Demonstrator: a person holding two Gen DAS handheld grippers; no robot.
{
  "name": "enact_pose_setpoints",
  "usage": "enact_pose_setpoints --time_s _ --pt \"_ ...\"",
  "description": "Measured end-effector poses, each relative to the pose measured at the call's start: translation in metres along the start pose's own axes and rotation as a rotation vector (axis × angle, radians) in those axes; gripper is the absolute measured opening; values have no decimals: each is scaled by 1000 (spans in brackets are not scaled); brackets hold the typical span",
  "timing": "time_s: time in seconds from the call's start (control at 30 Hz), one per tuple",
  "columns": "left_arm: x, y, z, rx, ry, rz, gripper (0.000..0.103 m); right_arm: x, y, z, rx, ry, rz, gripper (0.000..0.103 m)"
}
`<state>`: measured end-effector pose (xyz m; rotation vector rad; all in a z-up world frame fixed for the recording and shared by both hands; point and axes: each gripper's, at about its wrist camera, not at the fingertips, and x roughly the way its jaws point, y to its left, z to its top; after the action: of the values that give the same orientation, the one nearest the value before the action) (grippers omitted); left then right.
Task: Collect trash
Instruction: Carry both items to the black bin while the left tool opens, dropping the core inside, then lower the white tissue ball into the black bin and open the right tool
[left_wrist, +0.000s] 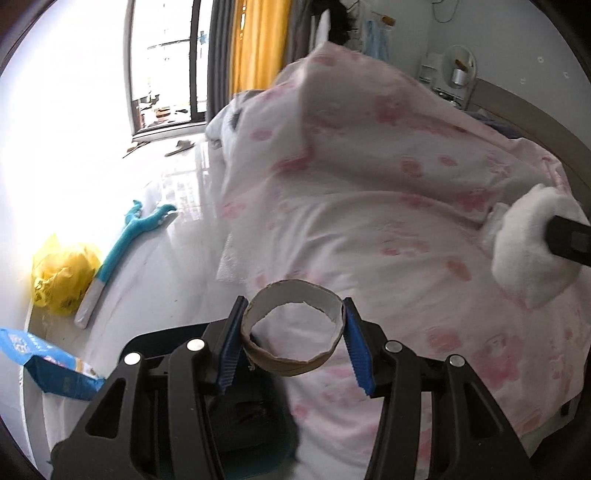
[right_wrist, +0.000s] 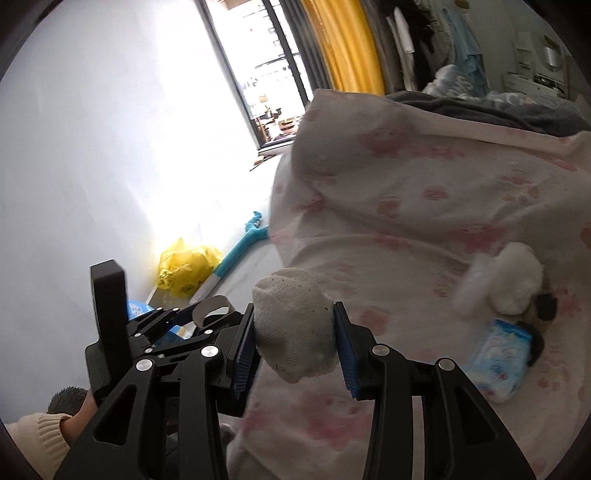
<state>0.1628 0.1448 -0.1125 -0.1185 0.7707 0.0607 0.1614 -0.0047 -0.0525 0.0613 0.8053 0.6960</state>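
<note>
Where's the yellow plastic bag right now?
The yellow plastic bag sits on the floor against the wall, left of the bed, beside the teal stick toy.

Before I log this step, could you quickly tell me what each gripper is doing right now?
Left gripper: shut on the cardboard tube.
Right gripper: shut on the white sock.

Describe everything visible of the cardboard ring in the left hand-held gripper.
The cardboard ring is a short brown cut of tube, grey-white inside, with a ragged torn edge. The left hand-held gripper clamps it by its outer wall between two blue ribbed pads, opening toward the camera, held above the pink-printed quilt.
</note>
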Motion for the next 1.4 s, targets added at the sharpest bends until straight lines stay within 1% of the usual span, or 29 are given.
enact_pose_setpoints --time_s 0.1,0.23,0.47,0.63,0.73,0.97,1.0,1.03,1.13,1.17,1.27,1.33,1.4 --pt "1 16 -5 -19 20 19 54 7 18 2 -28 7 17 41" --pt "8 40 -14 -45 80 49 54 22 40 5 -54 25 41 41" --pt "24 71 -34 -78 174 73 54 50 76 4 -101 59 85 41" --pt "33 92 -47 -101 234 84 54 69 94 3 -106 84 110 41" --pt "40 109 -58 -134 280 79 54 82 104 3 -114 102 119 41" --pt "52 131 -79 -177 371 49 55 109 122 0 -120 148 136 41" --pt "55 134 -82 -184 388 43 56 113 124 0 -122 157 135 41" --pt "56 136 -84 -185 400 39 60 118 125 -1 -125 165 131 41" --pt "54 141 -87 -190 411 44 69 131 128 -2 -123 184 124 41" --pt "53 143 -88 -207 412 37 71 136 128 -3 -117 193 122 41" --pt "47 148 -91 -240 404 24 76 153 128 -6 -103 219 116 41" --pt "43 150 -90 -241 392 25 80 164 127 -8 -95 238 111 41" --pt "37 153 -89 -241 376 25 81 176 127 -12 -89 258 97 41"
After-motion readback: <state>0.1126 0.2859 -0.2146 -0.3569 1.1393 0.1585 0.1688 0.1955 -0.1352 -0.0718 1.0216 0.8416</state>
